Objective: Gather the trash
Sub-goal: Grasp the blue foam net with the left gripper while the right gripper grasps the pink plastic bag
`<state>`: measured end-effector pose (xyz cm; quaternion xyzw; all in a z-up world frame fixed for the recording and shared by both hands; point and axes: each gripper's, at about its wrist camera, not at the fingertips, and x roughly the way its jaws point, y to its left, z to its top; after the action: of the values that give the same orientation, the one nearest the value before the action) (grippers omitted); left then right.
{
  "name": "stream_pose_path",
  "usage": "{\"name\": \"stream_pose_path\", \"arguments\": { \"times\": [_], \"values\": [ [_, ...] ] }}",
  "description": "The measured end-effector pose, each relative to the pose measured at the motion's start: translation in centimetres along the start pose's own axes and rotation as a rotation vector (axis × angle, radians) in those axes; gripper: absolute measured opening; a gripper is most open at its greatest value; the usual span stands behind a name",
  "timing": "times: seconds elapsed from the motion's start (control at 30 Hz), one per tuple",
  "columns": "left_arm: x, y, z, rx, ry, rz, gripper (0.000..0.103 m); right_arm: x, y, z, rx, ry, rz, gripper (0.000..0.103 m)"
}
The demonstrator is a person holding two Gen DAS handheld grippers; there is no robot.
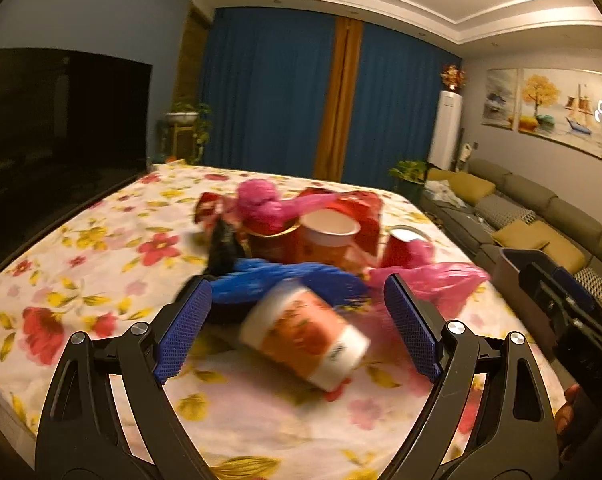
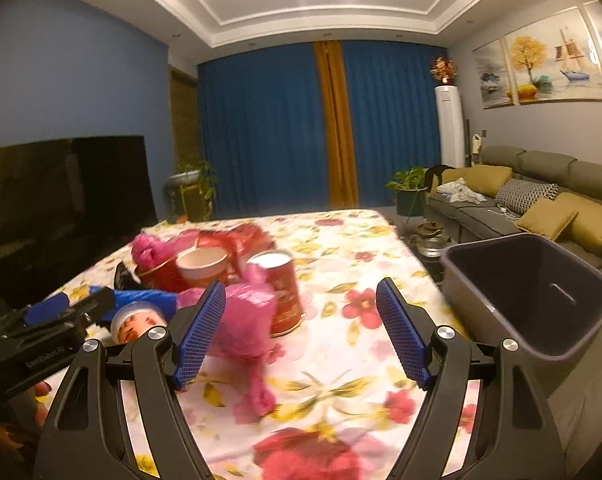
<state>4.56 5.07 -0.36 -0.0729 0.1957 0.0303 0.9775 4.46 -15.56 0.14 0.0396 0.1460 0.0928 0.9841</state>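
Left tool (image 1: 299, 320): spread wide, its blue pads apart, gripping nothing; it hangs above the flowered desk (image 1: 101, 248).
Orange-and-white cup (image 1: 305, 340): lying on its side between the left tool's pads, touching neither; blurred.
Blue bag (image 1: 277, 280): crumpled on the desk just beyond the left tool's tips, behind the lying cup.
Trash heap: farther ahead of the left tool, a pink bag (image 1: 261, 204) on top, a red gold-rimmed tin (image 1: 273, 240), an upright paper cup (image 1: 329, 236) beside it, red wrapping (image 1: 361, 208) behind.
Dark object (image 1: 223, 246): at the heap's left edge; too blurred to tell what it is.
Right tool (image 2: 301, 320): spread wide as well, empty; in the left wrist view its black body shows at the right edge.
Pink bag near right tool (image 2: 245, 332): crumpled on the desk just inside the right tool's left pad; whether it touches the pad cannot be told.
Red can (image 2: 281, 292): upright, just ahead of the right tool, behind the pink bag.
Bin (image 2: 493, 304): dark, open-topped, to the right of the right tool, at the desk's edge.
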Motion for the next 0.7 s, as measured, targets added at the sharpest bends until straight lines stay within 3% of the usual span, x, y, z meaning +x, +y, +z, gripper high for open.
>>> {"name": "stream_pose_path", "arguments": {
  "times": [0.4,0.5,0.57,0.7],
  "values": [
    [1.1,3.2,-0.2,-0.05,0.02,0.024,0.086,4.4,1.8,-0.3,-0.003,0.076,0.048,0.074],
    [1.5,3.5,-0.3,-0.055,0.032,0.016,0.086,5.5,1.8,-0.4,0.004,0.115,0.074,0.063],
    [1.9,3.6,-0.3,-0.056,0.039,0.005,0.086,5.9,1.9,-0.5,0.001,0.128,0.088,0.049],
    [2.6,3.9,-0.1,-0.047,0.045,-0.012,0.086,6.4,2.5,-0.7,-0.023,0.152,0.124,0.032]
  ]
}}
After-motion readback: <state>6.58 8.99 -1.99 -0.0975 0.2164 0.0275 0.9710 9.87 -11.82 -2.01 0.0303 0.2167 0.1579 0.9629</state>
